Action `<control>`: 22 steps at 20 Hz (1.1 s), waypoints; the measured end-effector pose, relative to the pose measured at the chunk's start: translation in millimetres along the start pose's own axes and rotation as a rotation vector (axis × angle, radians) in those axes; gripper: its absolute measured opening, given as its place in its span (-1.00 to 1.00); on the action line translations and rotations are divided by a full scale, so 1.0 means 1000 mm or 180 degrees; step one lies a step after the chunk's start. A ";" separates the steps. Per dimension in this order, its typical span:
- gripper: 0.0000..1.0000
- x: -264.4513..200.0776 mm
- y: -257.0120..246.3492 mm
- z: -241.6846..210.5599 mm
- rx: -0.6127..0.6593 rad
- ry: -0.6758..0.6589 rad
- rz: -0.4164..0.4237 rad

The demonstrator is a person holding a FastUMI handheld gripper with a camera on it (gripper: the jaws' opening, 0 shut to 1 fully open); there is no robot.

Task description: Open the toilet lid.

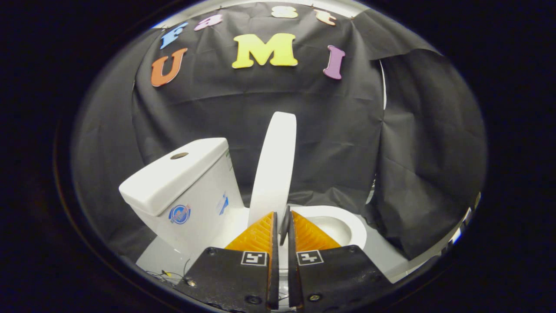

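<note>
Against the black cloth wall (304, 130) stands a white toilet, its cistern (182, 191) off beside the fingers and angled so that one corner faces the camera. A round flush button (179, 155) sits in the cistern's top, and two small stickers mark its front and side faces.

Just ahead of the fingers the toilet lid (273, 169) is raised and seen nearly edge-on, a narrow white blade whose long axis runs almost straight up, leaning slightly away from the cistern at its top. Its lower end meets the toilet behind the fingertips; its rounded upper end rises well above the cistern top against the cloth.

Beyond the fingers, on the side away from the cistern, the open bowl (336, 226) and its white rim show.

The gripper (283, 224) has its fingers drawn close together, with only a thin gap between them. A thin dark edge sits in that gap at the fingertips; whether both fingers press on it cannot be told.
</note>
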State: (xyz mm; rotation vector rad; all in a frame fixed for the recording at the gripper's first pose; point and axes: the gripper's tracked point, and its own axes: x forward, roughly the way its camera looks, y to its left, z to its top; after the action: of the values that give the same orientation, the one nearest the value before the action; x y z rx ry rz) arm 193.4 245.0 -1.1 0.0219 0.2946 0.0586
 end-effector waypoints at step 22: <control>-0.71 -0.008 0.076 0.003 -0.0756 -0.0255 0.0098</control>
State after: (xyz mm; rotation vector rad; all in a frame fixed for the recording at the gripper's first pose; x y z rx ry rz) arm 182.5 320.8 6.3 -0.2066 0.2057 0.1226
